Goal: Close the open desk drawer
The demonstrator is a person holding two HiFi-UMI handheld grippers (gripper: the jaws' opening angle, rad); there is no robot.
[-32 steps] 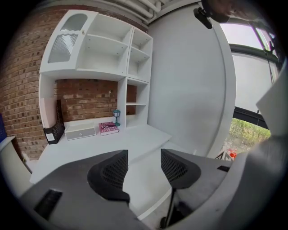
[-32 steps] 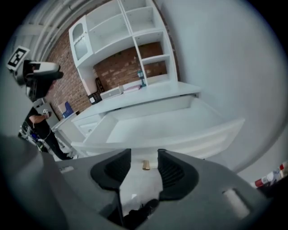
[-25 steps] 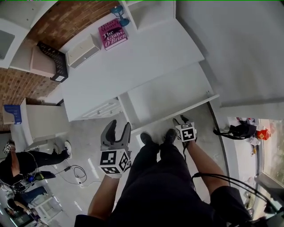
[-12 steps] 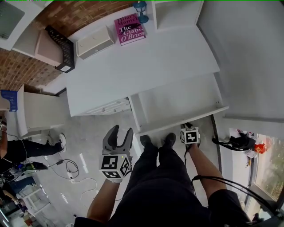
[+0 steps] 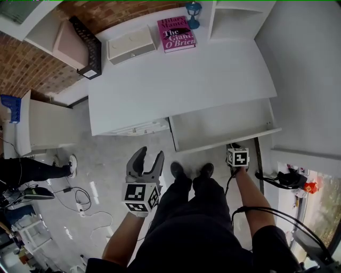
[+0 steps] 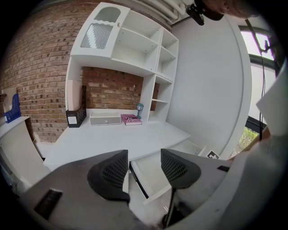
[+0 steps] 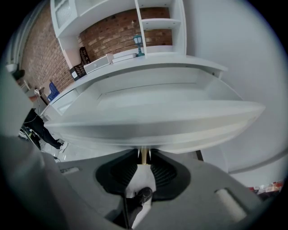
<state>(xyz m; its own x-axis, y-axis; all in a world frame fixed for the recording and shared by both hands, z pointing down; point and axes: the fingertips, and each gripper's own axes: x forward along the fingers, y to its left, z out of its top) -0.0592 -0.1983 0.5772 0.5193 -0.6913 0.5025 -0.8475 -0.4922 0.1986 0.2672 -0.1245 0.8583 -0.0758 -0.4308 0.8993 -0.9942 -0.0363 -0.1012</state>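
The white desk (image 5: 181,80) has one drawer (image 5: 224,125) pulled out at its right, and the drawer is empty. My right gripper (image 5: 233,146) is at the middle of the drawer front (image 7: 153,121). Its jaws are drawn in around the small brass knob (image 7: 144,155), with the pads against it. My left gripper (image 5: 149,155) hangs open over the floor, left of the drawer's corner, with nothing between its fingers. Between those jaws in the left gripper view, the drawer (image 6: 148,173) shows farther off, untouched by them.
A pink book (image 5: 176,33), a blue lamp (image 5: 193,10), a white box (image 5: 131,45) and a black file holder (image 5: 88,48) sit at the desk's back. The wearer's shoes (image 5: 178,169) are just under the drawer front. A low white cabinet (image 5: 37,128) and floor cables (image 5: 80,205) lie left.
My right gripper's jaws have narrowed onto the knob at the drawer front. The left gripper has drifted across the floor, still open. The drawer looks a little less pulled out.
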